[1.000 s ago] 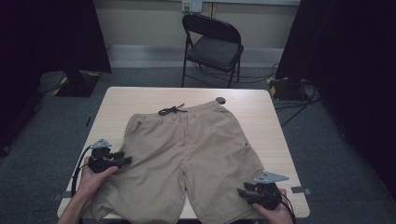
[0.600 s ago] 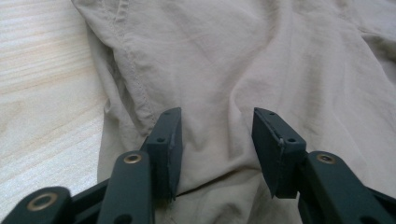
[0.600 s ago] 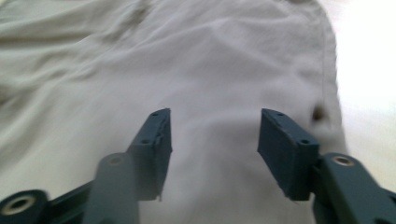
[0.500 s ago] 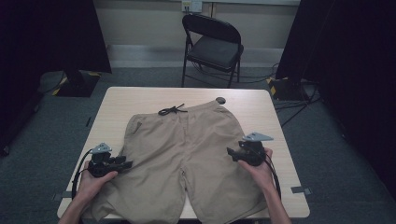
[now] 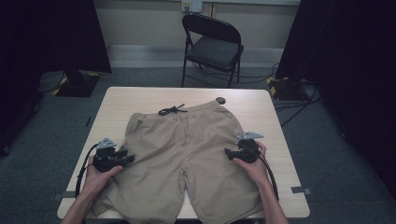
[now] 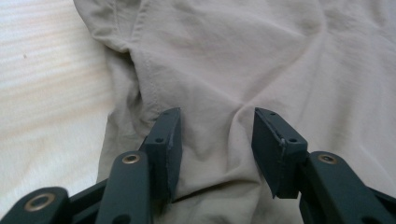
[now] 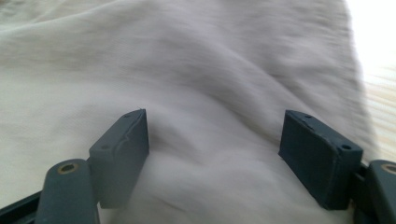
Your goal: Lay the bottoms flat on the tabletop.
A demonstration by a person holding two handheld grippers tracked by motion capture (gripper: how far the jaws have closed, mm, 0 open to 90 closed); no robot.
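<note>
A pale wooden table [image 5: 271,116] stands on grey carpet, with a black folding chair [image 5: 212,46] beyond its far edge. Spread flat across most of the tabletop lie tan shorts [image 5: 180,154], waistband toward the far side with a dark drawstring [image 5: 172,110] knotted at its middle, and both legs running toward the person's edge. A small dark round thing [image 5: 220,100] sits on the table just beyond the waistband's right corner; what it is cannot be told. The person's left hand [image 5: 100,175] holds the left gripper [image 5: 127,159] at the outer seam of the left leg, jaws pointing inward over the cloth. In the left gripper view, that gripper [image 6: 215,140] has its jaws partly apart, about half open, with a raised ridge of the shorts [image 6: 261,56] standing between them; the cloth lies against the inner face of the left-hand jaw, and the jaws are not pressed together on it. The right hand [image 5: 252,163] holds the right gripper [image 5: 229,153] at the outer side of the right leg. In the right gripper view, this gripper [image 7: 215,154] has its jaws spread wide over the blurred cloth [image 7: 187,70], nothing pinched between them, with the table edge bright at the right.
</note>
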